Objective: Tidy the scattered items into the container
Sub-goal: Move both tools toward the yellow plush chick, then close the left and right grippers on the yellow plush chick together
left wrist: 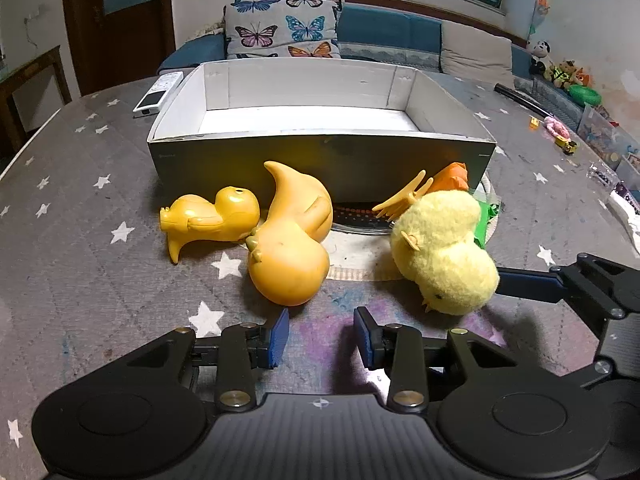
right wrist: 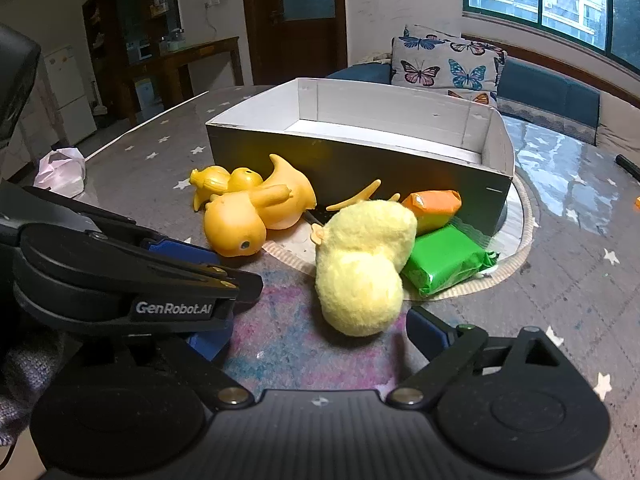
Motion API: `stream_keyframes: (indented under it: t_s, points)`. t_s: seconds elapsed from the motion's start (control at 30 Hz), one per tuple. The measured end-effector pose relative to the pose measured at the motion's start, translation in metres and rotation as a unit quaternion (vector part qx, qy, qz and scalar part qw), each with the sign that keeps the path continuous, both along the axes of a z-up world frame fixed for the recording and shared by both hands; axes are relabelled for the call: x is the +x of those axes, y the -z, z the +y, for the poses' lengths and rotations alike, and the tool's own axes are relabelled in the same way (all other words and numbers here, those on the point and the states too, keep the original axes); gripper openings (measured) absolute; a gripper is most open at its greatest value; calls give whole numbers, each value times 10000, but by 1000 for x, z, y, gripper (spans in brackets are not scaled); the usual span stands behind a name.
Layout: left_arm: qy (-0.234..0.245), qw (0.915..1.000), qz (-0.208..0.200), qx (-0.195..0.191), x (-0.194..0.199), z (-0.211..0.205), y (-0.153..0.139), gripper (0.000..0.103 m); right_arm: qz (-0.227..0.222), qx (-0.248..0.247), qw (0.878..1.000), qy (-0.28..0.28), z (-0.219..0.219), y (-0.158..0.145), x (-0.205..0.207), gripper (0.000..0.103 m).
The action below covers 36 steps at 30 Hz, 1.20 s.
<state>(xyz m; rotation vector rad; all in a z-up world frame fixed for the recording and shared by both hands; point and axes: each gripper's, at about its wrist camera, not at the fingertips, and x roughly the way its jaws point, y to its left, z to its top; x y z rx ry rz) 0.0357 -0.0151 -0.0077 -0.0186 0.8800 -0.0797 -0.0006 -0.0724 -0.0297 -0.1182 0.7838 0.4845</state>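
An open box [left wrist: 320, 152] [right wrist: 360, 152] with white inner walls stands on the table. In front of it lie a large orange rubber duck [left wrist: 290, 248] [right wrist: 256, 216], a small orange duck [left wrist: 212, 220] [right wrist: 220, 180], a yellow plush chick [left wrist: 440, 252] [right wrist: 360, 268], an orange packet [left wrist: 452, 176] [right wrist: 434, 206], a green packet [right wrist: 446, 258] and a yellow comb [left wrist: 400, 198]. My left gripper [left wrist: 322, 338] is open and empty just short of the large duck. My right gripper [right wrist: 316, 340] is open, just short of the chick.
A white remote [left wrist: 158, 94] lies left of the box. Small toys [left wrist: 560, 136] and a black tube [left wrist: 520, 98] sit at the table's right side. A crumpled pink cloth [right wrist: 62, 172] lies at the far left. A sofa with a butterfly pillow [left wrist: 280, 26] stands behind.
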Motion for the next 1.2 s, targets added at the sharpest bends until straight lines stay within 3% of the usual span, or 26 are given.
stream_keyframes:
  t_s: [0.33, 0.6, 0.77, 1.2]
  points:
    - [227, 9996, -92, -103, -8, 0, -14, 38, -51, 62, 10000, 0, -8, -6, -3, 88]
    - [441, 9980, -238, -391, 11, -6, -28, 38, -84, 212, 9997, 127, -15, -9, 8, 80]
    - [705, 9959, -220, -528, 28, -10, -32, 38, -42, 335, 9992, 196, -17, -6, 20, 72]
    - [1293, 9893, 9, -677, 49, -20, -24, 38, -25, 261, 9995, 181, -7, -1, 38, 67]
